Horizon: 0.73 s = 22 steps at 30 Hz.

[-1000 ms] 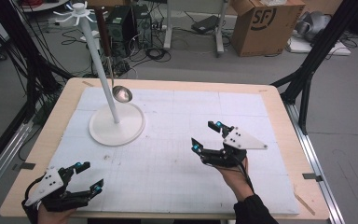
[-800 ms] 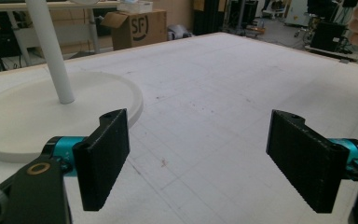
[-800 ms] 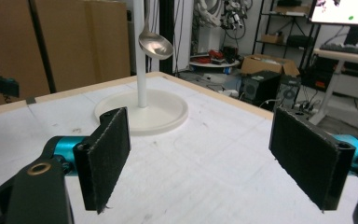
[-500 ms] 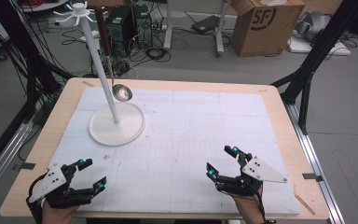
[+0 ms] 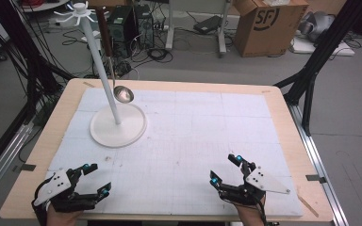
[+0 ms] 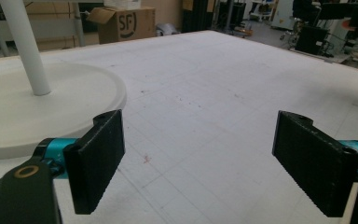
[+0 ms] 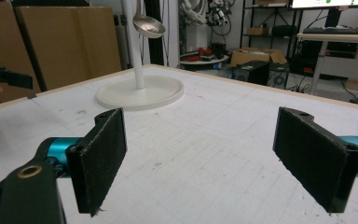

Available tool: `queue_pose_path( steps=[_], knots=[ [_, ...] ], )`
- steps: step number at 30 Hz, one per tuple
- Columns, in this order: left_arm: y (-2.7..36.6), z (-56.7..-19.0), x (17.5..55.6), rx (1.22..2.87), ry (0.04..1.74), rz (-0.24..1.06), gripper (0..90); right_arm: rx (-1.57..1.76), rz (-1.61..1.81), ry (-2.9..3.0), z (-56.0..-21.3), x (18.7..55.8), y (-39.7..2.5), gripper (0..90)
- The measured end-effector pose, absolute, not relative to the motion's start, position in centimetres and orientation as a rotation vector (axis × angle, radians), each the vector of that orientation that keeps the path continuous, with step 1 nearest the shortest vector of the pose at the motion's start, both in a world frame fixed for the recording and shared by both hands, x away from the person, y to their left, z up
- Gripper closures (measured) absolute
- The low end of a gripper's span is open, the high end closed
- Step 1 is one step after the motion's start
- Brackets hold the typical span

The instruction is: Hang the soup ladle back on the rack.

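Note:
A white stand point(image 5: 118, 126) with a round base and a tall pole stands at the table's far left. A metal ladle point(image 5: 122, 93) hangs from a hook at its top, its bowl just above the base. In the right gripper view the ladle's bowl point(image 7: 148, 25) shows beside the pole, over the stand's base point(image 7: 141, 92). My left gripper point(image 5: 97, 180) rests open at the near left corner, nothing between its pads point(image 6: 96, 163). My right gripper point(image 5: 226, 170) is open near the front edge at the right, with its pads point(image 7: 99, 156) wide apart and holding nothing.
The table carries a white gridded mat point(image 5: 202, 127) inside a wooden border. Cardboard box point(image 5: 264, 23), cables and black frame legs stand on the floor beyond the far edge. The stand's base point(image 6: 37, 107) lies close ahead of the left gripper.
My right gripper has drawn back from mid-table toward the near right edge, staying open. The left gripper has barely shifted.

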<state>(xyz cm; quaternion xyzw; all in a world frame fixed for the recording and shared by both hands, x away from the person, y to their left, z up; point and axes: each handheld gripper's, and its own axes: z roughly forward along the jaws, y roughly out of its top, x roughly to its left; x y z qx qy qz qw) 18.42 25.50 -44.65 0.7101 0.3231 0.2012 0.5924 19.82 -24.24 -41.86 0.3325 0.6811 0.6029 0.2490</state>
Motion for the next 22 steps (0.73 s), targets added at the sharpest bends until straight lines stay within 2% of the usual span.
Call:
queue_pose_path(
  steps=[22],
  knots=[
    [25.63, -45.24, 18.41, 1.643, 0.743, 0.488, 15.9, 0.904, 1.641, 1.896, -42.3, 20.06, -23.67, 16.5]
  ],
)
